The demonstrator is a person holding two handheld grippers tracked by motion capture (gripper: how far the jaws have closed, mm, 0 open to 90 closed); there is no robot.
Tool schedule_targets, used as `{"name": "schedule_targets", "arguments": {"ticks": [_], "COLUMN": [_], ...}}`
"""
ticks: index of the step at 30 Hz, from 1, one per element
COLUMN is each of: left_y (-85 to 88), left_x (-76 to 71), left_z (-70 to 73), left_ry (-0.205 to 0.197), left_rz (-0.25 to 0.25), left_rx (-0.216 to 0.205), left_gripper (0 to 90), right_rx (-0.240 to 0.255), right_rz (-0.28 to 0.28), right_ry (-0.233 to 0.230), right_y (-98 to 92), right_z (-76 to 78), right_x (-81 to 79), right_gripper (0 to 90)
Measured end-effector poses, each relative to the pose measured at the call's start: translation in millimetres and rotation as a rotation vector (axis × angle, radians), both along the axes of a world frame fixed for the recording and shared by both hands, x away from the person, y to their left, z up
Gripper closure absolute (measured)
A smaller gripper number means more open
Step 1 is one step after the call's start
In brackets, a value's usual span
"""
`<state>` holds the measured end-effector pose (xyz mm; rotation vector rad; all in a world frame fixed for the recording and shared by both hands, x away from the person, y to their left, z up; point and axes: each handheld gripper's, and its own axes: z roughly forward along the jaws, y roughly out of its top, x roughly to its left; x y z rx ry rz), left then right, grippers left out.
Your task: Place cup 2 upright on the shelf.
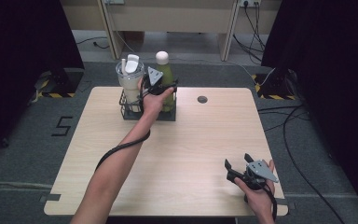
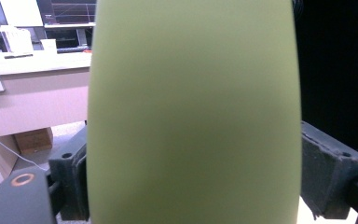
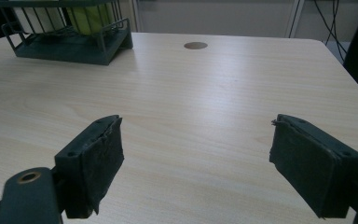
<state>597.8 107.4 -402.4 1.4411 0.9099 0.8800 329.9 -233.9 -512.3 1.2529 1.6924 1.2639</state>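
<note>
Green bottle [image 2: 193, 116]: nearest the lens in the left gripper view, a smooth matte body between the two black jaws, one pad at each side and both against it. In the high view the bottle [image 1: 164, 74] stands upright with a white cap, in the right part of the rack [image 1: 127, 112] at the far edge of the table [image 1: 186, 149].

Left gripper [image 1: 161, 86]: reached forward over the rack and closed around the bottle's body, its grey plate on top and its cable trailing back along the forearm.

White bottle [image 1: 130, 79]: upright in the left part of the rack, just beside the green one, with a clear collar and a white lid.

Rack, right gripper view [image 3: 74, 44]: dark wire frame on a dark base, far left on the table, green and white bottle bottoms visible through the bars.

Right gripper [image 1: 241, 165]: held low over the near right corner of the table, well apart from the rack. Jaws spread wide, nothing between them but bare wood [image 3: 200, 154].

Table: light wood, a round dark grommet [image 1: 202, 99] near the far edge, right of the rack.
</note>
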Motion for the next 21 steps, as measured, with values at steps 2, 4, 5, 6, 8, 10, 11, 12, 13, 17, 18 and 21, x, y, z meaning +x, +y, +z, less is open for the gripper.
{"name": "schedule_targets", "arguments": {"ticks": [2,4,5,6,8,10,11,12,13,17,18,21], "left_y": [0.5,1.1,1.4,1.5,2.2,3.1,3.5,3.7,3.9,5.7,6.4,7.8], "left_x": [-1.2,-2.7,-3.6,-4.6,-6.6,-8.5,-9.4,-10.6,-11.8,-15.2,-16.3,-18.7], "left_z": [0.2,0.4,0.5,0.6,0.6,0.8,0.8,0.7,0.8,0.6,0.7,0.6], "left_ry": [0.000,0.000,-0.001,-0.002,-0.001,-0.002,-0.003,-0.005,-0.007,-0.007,-0.006,-0.009], "left_rz": [-0.002,-0.001,0.000,0.001,0.002,0.004,0.005,0.006,0.008,0.014,0.015,0.014], "left_rx": [-0.006,-0.011,-0.012,-0.014,-0.016,-0.019,-0.018,-0.014,-0.011,-0.007,-0.005,0.007], "left_gripper": [14.6,14.7,14.8,14.7,14.7,14.8,14.9,14.9,14.8,14.7,14.8,14.7], "right_rx": [-0.001,0.002,0.001,0.002,0.001,0.001,0.003,0.001,0.000,-0.001,-0.002,-0.003], "right_rz": [0.001,0.003,0.003,0.004,0.004,0.005,0.006,0.005,0.006,0.008,0.007,0.008], "right_ry": [0.000,0.003,0.003,0.003,0.004,0.004,0.001,0.004,0.004,0.002,0.000,-0.001], "right_y": [0.1,0.7,1.0,1.2,1.7,2.4,2.8,2.9,3.0,3.1,3.2,3.6], "right_z": [0.0,0.1,0.0,-0.1,0.1,0.2,0.0,0.0,0.0,0.0,0.0,-0.1], "right_x": [0.0,-0.2,-0.1,-0.1,-0.1,0.0,0.2,0.0,0.0,0.5,0.6,0.7], "right_gripper": [16.9,16.9,16.9,16.9,16.9,16.9,16.9,16.9,16.9,17.0,16.9,16.9]}}
